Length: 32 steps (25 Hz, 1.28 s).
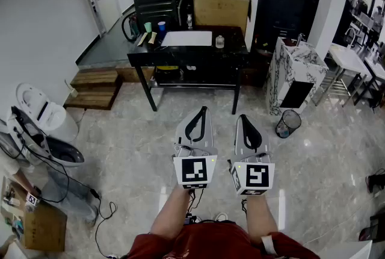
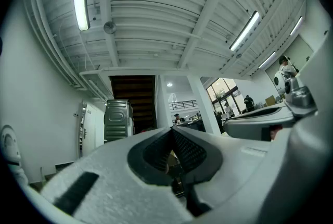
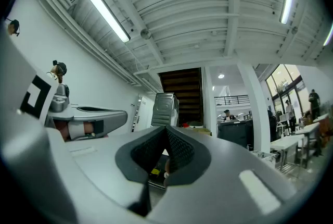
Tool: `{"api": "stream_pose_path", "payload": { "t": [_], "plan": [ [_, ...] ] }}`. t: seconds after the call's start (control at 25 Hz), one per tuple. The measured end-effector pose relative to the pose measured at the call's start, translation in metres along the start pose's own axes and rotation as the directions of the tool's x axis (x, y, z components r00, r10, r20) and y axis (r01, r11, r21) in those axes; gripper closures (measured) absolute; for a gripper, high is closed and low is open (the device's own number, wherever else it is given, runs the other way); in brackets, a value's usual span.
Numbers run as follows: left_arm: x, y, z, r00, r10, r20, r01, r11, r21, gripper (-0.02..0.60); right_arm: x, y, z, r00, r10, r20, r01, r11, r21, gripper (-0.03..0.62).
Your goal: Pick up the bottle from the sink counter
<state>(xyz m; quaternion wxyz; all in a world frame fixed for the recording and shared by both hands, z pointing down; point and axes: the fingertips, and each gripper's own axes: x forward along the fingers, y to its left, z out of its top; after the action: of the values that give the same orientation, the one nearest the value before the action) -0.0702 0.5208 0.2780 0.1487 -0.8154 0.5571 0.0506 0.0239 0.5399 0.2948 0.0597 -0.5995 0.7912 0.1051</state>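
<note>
left gripper (image 1: 203, 109) beside right gripper (image 1: 242, 118), forward, closed

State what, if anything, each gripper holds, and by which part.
Nothing is held: the left gripper and the right gripper both have their jaws shut together on nothing.

The right gripper (image 3: 166, 129) tilts upward, jaws pressed together with nothing between them; the left gripper (image 3: 91, 116) shows beside it, under white ceiling strip lights (image 3: 108, 14).
</note>
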Motion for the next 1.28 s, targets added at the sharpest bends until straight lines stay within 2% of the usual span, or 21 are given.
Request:
{"api": "stream_pose_path", "payload": {
  "t": [0.4, 1.28],
  "plan": [
    [0.004, -0.03, -0.009, 1.0, 0.001, -0.01, -0.001, 1.0, -0.01, 0.578, -0.009, -0.027, -0.008, 1.0, -0.012, 0.002, 0.012, 1.0, -0.01, 0.594],
    [0.035, -0.104, -0.015, 0.999, 0.021, -0.027, -0.021, 1.0, 0.007, 0.578, -0.02, -0.105, -0.024, 1.0, 0.016, 0.024, -0.018, 0.998, 0.063, 0.594]
  ]
}}
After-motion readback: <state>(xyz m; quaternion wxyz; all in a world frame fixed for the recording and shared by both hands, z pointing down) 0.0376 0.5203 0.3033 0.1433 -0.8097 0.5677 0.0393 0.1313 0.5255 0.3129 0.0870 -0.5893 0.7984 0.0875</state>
